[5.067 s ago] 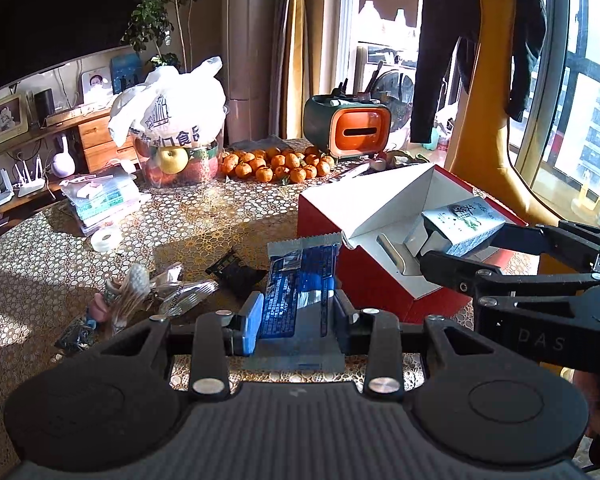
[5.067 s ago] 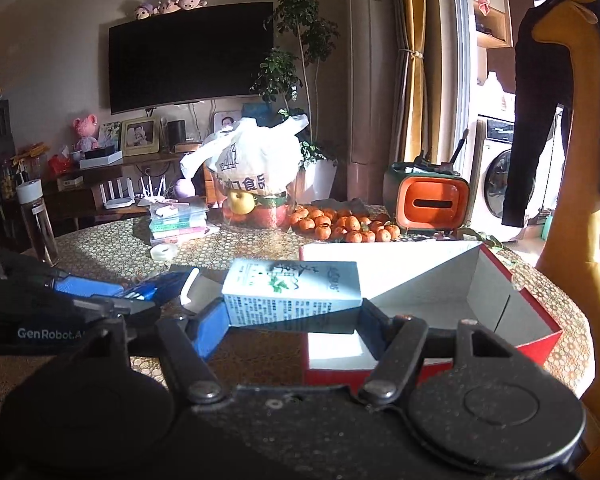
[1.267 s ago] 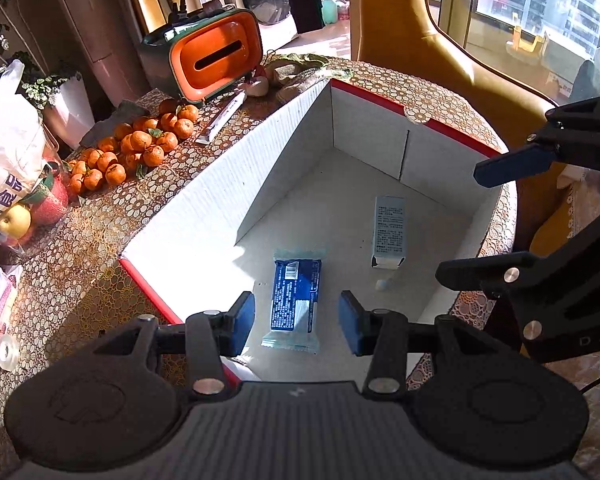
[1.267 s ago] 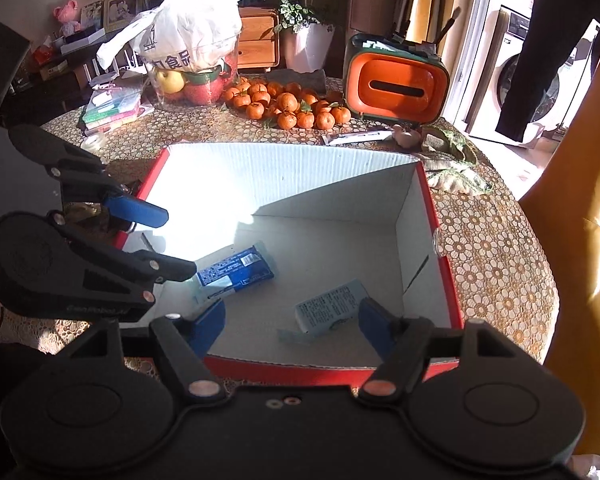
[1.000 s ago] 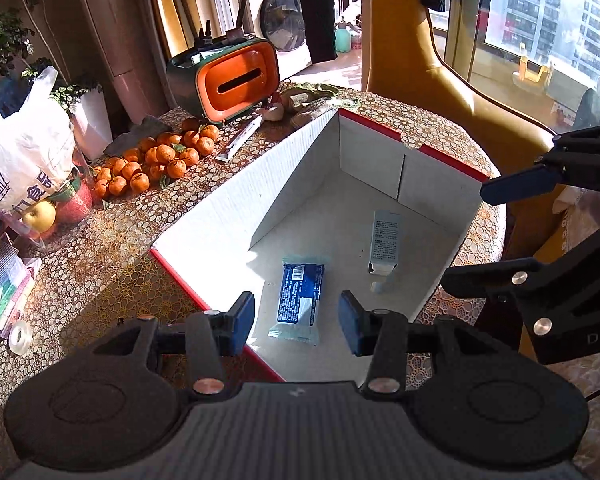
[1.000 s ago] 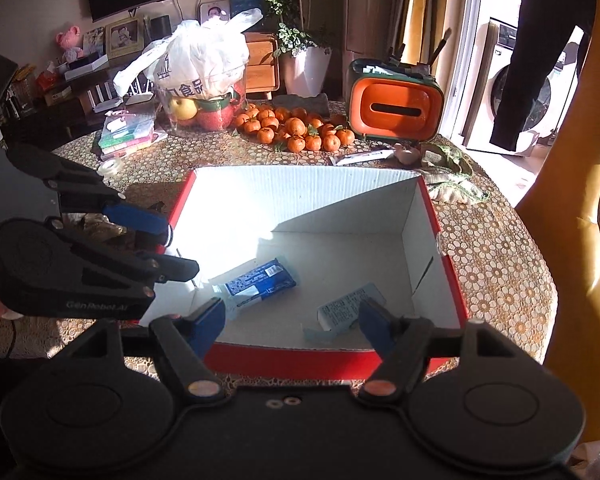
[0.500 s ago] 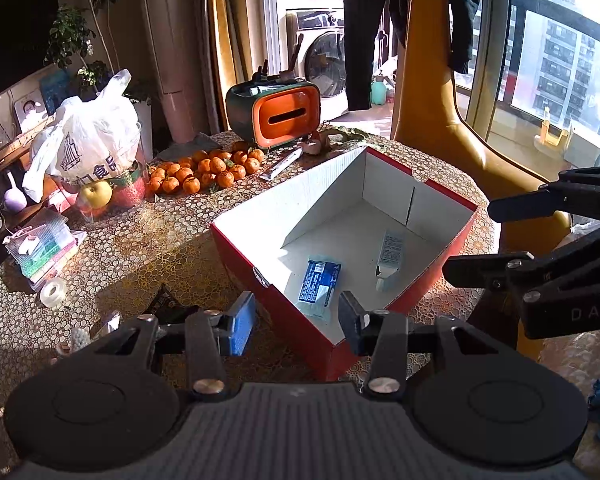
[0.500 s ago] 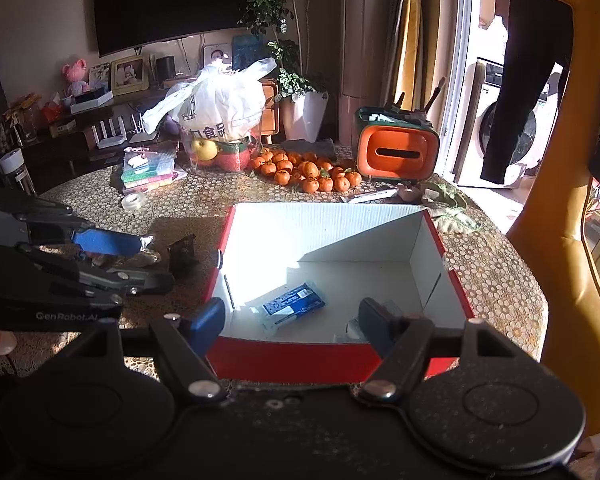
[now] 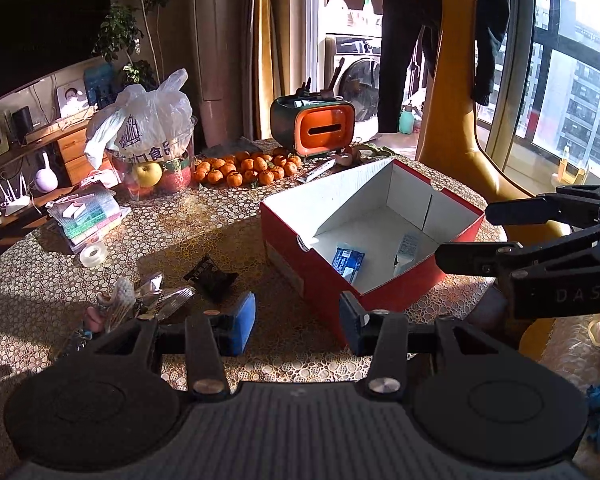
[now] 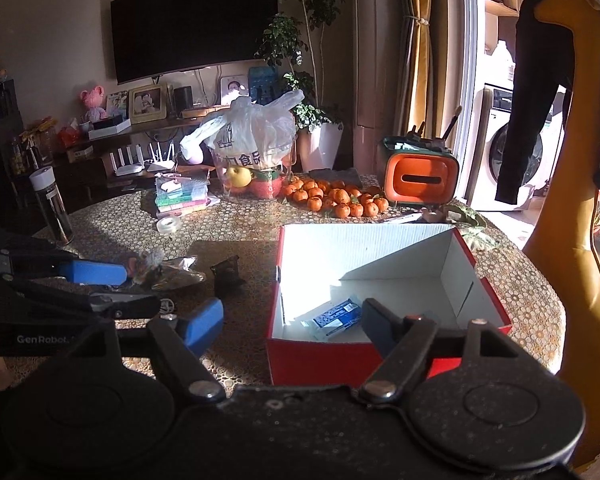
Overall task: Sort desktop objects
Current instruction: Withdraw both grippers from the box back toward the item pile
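A red box [image 9: 284, 240] with a white inside stands on the round patterned table; it also shows in the right wrist view [image 10: 496, 300]. Inside it lie a blue packet [image 9: 347, 260] and a small pale carton [image 9: 407, 247]; the right wrist view shows the blue packet [image 10: 336, 316]. My left gripper [image 9: 296, 320] is open and empty, held above the table in front of the box. My right gripper [image 10: 292, 320] is open and empty, in front of the box. A black packet [image 9: 211, 276], silvery wrappers [image 9: 164, 300] and a small pink item [image 9: 94, 316] lie left of the box.
A tape roll [image 9: 93, 254], a stack of flat packs [image 9: 86, 216], a fruit tub under a plastic bag [image 9: 152, 152], a pile of tangerines [image 9: 246, 170] and an orange holder [image 9: 314, 126] stand at the back. A dark bottle [image 10: 52, 204] stands far left.
Both grippers let go of the blue packet and the carton, which now lie in the box. Both have pulled back and up from the box, jaws open.
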The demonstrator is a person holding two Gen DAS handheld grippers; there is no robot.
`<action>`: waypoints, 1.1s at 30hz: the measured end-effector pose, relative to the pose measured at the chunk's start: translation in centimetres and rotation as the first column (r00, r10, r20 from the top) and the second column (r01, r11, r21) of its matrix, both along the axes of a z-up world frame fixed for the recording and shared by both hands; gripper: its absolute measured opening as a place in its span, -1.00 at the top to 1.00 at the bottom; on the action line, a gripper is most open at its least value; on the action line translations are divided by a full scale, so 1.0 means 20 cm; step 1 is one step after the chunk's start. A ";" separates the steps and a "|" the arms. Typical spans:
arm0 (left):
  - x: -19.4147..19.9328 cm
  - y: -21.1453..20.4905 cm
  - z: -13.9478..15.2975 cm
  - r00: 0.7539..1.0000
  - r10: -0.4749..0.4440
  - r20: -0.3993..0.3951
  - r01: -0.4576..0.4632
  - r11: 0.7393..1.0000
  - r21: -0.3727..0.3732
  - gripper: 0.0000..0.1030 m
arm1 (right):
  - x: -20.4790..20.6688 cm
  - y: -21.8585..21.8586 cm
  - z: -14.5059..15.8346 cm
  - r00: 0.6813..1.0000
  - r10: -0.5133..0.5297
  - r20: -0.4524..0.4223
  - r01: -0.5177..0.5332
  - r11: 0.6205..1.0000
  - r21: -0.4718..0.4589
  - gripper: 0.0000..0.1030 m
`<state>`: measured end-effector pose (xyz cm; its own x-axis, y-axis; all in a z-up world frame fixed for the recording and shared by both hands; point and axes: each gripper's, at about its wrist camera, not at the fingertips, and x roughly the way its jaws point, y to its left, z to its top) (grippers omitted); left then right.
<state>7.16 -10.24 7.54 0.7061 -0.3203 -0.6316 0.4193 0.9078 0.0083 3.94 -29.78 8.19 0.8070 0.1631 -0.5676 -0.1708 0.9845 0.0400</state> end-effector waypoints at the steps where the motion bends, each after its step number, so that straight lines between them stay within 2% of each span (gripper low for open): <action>1: -0.02 0.03 -0.01 1.000 0.011 0.004 -0.011 1.000 -0.003 0.14 | -0.01 0.02 0.00 1.000 0.009 0.005 -0.009 1.000 0.001 -0.51; 14: -0.15 0.29 -0.05 0.995 0.104 0.000 -0.104 0.994 -0.016 0.13 | -0.04 0.23 -0.06 0.996 0.087 -0.005 -0.087 0.995 0.051 -0.59; 18: -0.19 0.38 -0.06 0.992 0.127 0.015 -0.126 0.992 -0.030 -0.14 | -0.05 0.29 -0.06 0.994 0.111 -0.002 -0.111 0.993 0.049 -0.63; 22: -0.21 0.42 -0.07 0.989 0.146 0.035 -0.146 0.989 -0.024 -0.24 | -0.05 0.34 -0.08 0.991 0.133 0.004 -0.134 0.990 0.040 -0.66; 27: -0.20 0.49 -0.09 0.984 0.178 0.018 -0.177 0.983 -0.045 -0.36 | -0.04 0.41 -0.09 0.985 0.170 0.027 -0.171 0.985 0.032 -0.76; 33: -0.17 0.61 -0.13 0.972 0.233 -0.008 -0.233 0.970 -0.070 -0.49 | -0.01 0.47 -0.12 0.981 0.191 0.033 -0.191 0.981 0.017 -0.79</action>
<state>3.69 1.87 4.94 0.7667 -0.1902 -0.6132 0.1959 0.9789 -0.0586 3.68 -20.32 5.86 0.7768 0.3271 -0.5381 -0.3573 0.9326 0.0511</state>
